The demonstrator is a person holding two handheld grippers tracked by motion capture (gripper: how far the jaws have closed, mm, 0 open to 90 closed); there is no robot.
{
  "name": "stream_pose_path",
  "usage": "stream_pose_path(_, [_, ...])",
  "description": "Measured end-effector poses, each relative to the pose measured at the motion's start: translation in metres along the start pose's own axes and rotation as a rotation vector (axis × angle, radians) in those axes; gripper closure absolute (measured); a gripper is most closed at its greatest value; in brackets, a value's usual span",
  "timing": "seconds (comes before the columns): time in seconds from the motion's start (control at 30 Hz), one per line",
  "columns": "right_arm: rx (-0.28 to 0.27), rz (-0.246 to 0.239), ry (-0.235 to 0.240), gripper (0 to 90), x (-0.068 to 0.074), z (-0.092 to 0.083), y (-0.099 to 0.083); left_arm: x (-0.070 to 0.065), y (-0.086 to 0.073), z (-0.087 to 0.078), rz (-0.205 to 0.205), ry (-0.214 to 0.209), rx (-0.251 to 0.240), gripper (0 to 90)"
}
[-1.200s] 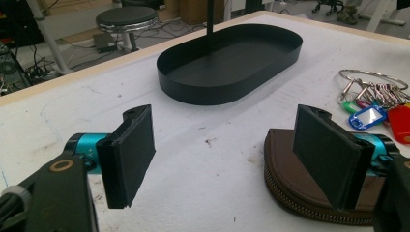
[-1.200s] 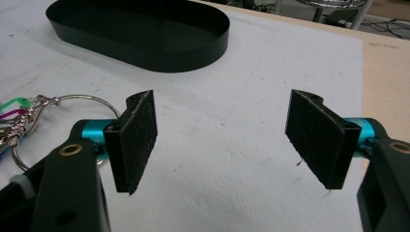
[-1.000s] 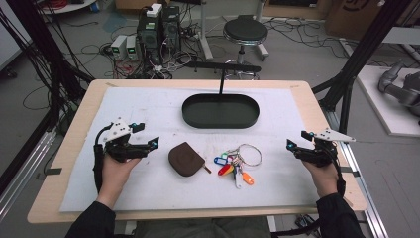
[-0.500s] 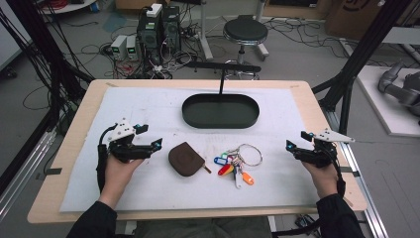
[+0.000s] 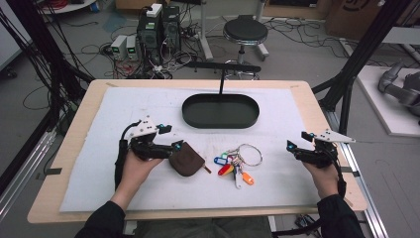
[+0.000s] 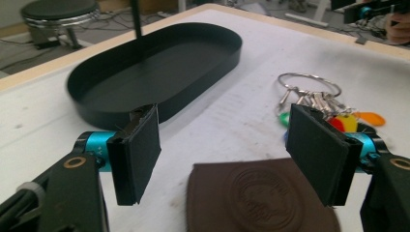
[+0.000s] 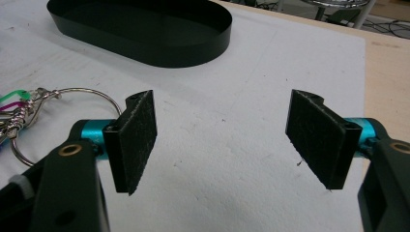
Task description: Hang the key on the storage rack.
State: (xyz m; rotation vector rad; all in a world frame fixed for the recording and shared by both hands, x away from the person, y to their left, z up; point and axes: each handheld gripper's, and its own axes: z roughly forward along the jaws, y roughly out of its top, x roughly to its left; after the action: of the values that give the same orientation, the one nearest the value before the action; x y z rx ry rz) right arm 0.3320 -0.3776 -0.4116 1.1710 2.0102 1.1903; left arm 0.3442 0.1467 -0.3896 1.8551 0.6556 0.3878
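A brown leather pouch (image 5: 188, 161) lies on the white mat, left of a key ring (image 5: 238, 161) with several coloured tags. My left gripper (image 5: 173, 139) hangs at the pouch's left edge. In the left gripper view the pouch (image 6: 261, 200) lies low between the pads, untouched. The left gripper (image 6: 227, 150) is open, and its jaws have just been closing a little. Its view shows the key ring (image 6: 309, 92) beyond the right pad. My right gripper (image 5: 297, 140) rests open at the mat's right side, and nothing is between the jaws of the right gripper (image 7: 227, 145).
A black oval tray (image 5: 220, 124) sits at the back centre of the mat (image 5: 99, 163), with a thin black post (image 5: 221, 82) rising behind it. The tray (image 7: 193, 53) is ahead and left of the right gripper. The wooden table edge (image 5: 341, 163) runs close by the right hand.
My left gripper has moved right across the mat and now sits at the pouch's left edge. The right hand, pouch and keys have kept still.
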Motion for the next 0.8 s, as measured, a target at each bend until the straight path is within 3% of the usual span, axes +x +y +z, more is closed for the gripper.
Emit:
stream_pose_path(0.17, [0.001, -0.006, 0.002, 27.4, 0.0, 0.0, 0.0, -0.006, 0.011, 0.012, 0.002, -0.04, -0.005, 29.3])
stream_pose_path(0.3, [-0.002, -0.002, 0.003, 27.4, 0.001, 0.0, 0.001, -0.013, 0.025, 0.032, -0.002, -0.096, 0.008, 29.3])
stream_pose_path(0.8, [-0.005, -0.001, 0.008, 27.4, -0.001, 0.0, 0.0, -0.033, 0.048, 0.097, 0.019, -0.177, 0.082, 33.3])
